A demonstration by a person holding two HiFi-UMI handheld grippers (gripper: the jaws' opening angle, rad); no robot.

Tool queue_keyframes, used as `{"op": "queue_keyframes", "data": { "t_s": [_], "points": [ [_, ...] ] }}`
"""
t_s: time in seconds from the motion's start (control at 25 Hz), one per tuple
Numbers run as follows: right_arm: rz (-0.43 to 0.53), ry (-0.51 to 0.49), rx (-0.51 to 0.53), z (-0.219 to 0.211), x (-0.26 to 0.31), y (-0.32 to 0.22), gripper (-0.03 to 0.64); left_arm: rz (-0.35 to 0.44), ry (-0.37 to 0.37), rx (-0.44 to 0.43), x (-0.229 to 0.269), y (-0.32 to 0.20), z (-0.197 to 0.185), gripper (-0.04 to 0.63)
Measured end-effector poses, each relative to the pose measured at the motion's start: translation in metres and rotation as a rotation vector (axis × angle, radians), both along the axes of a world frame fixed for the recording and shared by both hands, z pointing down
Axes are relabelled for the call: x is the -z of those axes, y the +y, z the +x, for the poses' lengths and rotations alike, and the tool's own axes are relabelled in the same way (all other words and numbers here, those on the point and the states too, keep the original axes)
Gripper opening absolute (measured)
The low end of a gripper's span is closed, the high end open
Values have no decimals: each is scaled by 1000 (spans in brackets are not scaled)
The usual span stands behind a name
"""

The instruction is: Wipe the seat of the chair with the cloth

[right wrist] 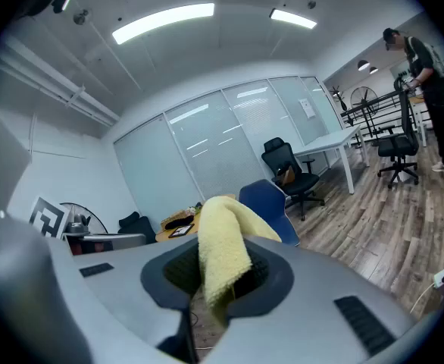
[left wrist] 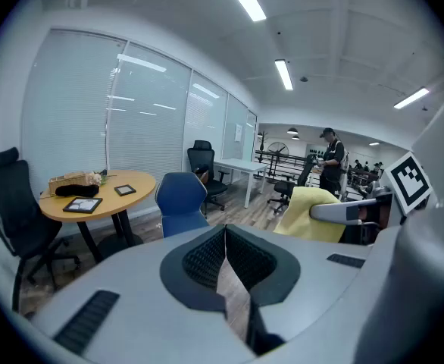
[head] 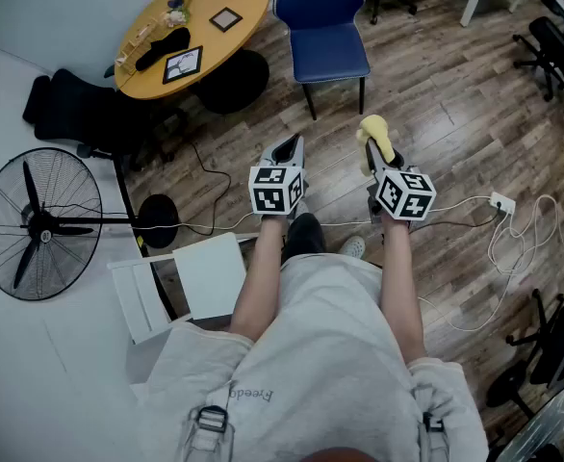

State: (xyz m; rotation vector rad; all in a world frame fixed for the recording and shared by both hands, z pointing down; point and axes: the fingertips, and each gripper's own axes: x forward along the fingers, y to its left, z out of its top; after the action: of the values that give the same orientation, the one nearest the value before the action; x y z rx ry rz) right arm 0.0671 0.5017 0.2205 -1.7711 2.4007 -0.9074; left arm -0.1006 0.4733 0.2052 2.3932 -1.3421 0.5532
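Note:
A blue chair (head: 322, 29) stands on the wood floor ahead of me, beside a round wooden table (head: 195, 27); its seat (head: 330, 54) is bare. The chair also shows in the left gripper view (left wrist: 179, 205) and behind the cloth in the right gripper view (right wrist: 276, 202). My right gripper (head: 371, 154) is shut on a yellow cloth (head: 375, 139), which drapes over its jaws (right wrist: 220, 258). My left gripper (head: 288, 150) is shut, nothing between its jaws (left wrist: 223, 260). Both grippers are held in the air well short of the chair.
A standing fan (head: 39, 223) and a black office chair (head: 85, 112) are at the left. A white stool (head: 181, 282) sits near my left leg. Cables and a power strip (head: 501, 202) lie on the floor at the right. A person (left wrist: 330, 160) stands far off.

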Motion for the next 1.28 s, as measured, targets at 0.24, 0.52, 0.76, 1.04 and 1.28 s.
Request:
{"op": "queue_keyframes", "data": {
  "t_s": [0.24,0.52,0.76,1.04,1.28],
  "points": [
    [8,0,-3,4,1,-10,71,24,-16,2,4,-9,2,28],
    [12,35,-16,0,-7,-38,71,-54,35,8,-9,-37,-19,26],
    [-13,13,-43,-4,-16,-89,71,-68,70,15,-16,-104,-49,25],
    [-72,22,-160,-9,-39,-187,71,-74,114,-72,-33,-232,-67,25],
    [-126,24,-243,-26,-52,-256,72,-122,147,-124,-51,-323,-83,25]
  ]
}}
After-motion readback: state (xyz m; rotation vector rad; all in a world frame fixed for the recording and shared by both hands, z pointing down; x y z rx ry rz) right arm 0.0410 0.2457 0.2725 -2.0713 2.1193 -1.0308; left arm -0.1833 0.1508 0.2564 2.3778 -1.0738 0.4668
